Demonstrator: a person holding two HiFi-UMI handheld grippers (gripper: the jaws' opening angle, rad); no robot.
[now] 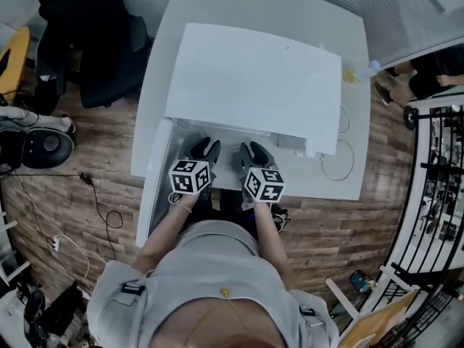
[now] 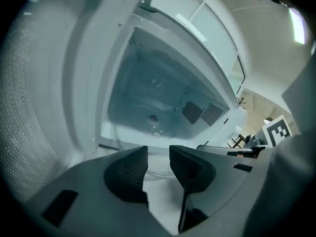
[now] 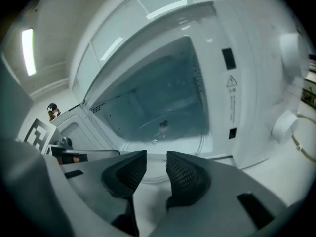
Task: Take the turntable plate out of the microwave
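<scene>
A white microwave stands on a white table with its door swung open to the left. The clear glass turntable plate lies flat on the cavity floor; the right gripper view shows the plate too. My left gripper and right gripper sit side by side at the cavity mouth, pointing in and down. The left gripper is open, with the plate's near rim just beyond its pads. The right gripper is open likewise. Nothing is between either pair of jaws.
Two knobs sit on the microwave's control panel, right of the cavity. A power cord loops on the table at the right, near a small bottle. A dark chair and cables on the wooden floor are at the left.
</scene>
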